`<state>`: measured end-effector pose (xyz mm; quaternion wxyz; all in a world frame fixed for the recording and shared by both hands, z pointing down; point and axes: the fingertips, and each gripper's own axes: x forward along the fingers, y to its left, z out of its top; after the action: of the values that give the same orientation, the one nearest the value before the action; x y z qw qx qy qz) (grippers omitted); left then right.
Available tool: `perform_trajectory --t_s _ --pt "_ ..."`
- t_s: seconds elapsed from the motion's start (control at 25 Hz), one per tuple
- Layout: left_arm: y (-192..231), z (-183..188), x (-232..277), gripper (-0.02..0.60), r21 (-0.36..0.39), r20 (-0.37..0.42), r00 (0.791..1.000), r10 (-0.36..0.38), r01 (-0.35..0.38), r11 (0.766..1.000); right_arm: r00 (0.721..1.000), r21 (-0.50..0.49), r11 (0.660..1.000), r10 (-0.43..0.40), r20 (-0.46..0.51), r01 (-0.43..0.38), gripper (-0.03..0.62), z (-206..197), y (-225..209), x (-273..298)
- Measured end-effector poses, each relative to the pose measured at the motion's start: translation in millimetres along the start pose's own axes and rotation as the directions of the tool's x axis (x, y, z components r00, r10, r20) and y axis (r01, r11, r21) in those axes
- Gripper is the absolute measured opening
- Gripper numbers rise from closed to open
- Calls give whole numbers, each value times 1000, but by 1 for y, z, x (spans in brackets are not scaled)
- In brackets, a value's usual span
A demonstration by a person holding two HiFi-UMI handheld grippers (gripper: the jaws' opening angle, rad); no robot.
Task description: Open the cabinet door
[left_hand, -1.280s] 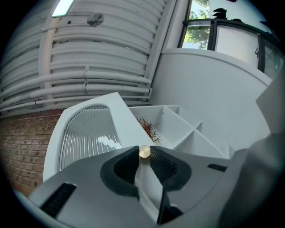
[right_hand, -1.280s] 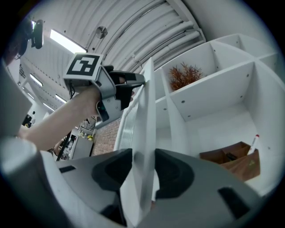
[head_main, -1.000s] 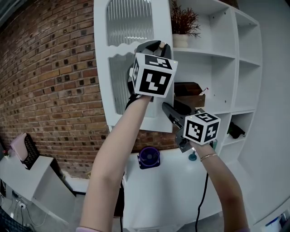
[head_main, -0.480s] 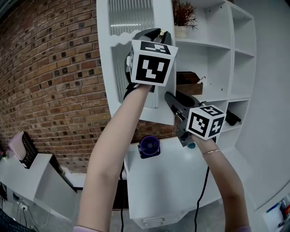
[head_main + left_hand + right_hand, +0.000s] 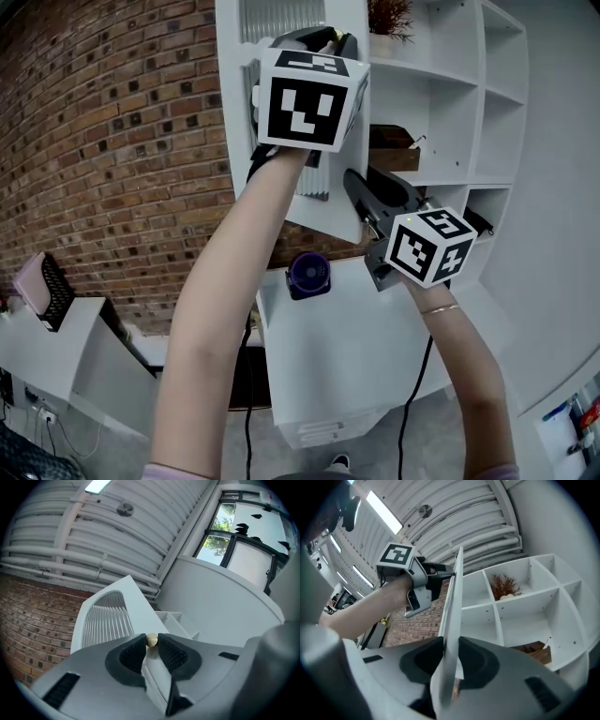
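The white cabinet door (image 5: 234, 94) with a ribbed glass pane (image 5: 272, 14) stands swung out from the shelf unit. My left gripper (image 5: 328, 36) is raised at the door's front and shut on its small brass knob (image 5: 151, 640), which sits between the ribbed pads. Lower down, my right gripper (image 5: 356, 187) has just been closing its jaws. The door's thin free edge (image 5: 454, 597) runs between its pads, and both pads touch it. In the right gripper view, the left gripper (image 5: 440, 571) shows beyond the door edge.
White open shelves (image 5: 450, 103) lie behind the door, with a potted dried plant (image 5: 389, 23), a wooden box (image 5: 394, 155) and a dark item (image 5: 478, 223). A purple fan (image 5: 307, 274) stands on the white counter (image 5: 347, 347). The brick wall (image 5: 112, 141) is at the left.
The door has swung further out from the shelves, and both grippers have travelled with it. The right gripper's jaws have narrowed onto the door's edge.
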<state>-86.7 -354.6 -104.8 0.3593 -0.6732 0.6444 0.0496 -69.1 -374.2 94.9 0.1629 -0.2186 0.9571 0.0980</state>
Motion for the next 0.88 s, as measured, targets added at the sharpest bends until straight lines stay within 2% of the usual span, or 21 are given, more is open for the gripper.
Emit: perform_trajectory --t_s 0.4,0.88 --pt "16 18 -44 89 -49 9 999 -33 34 998 1000 -93 996 0 -2 -1 87 8 57 -10" --pt "41 28 -77 94 -100 49 998 -50 55 993 999 -94 996 10 32 -7 86 12 101 -6"
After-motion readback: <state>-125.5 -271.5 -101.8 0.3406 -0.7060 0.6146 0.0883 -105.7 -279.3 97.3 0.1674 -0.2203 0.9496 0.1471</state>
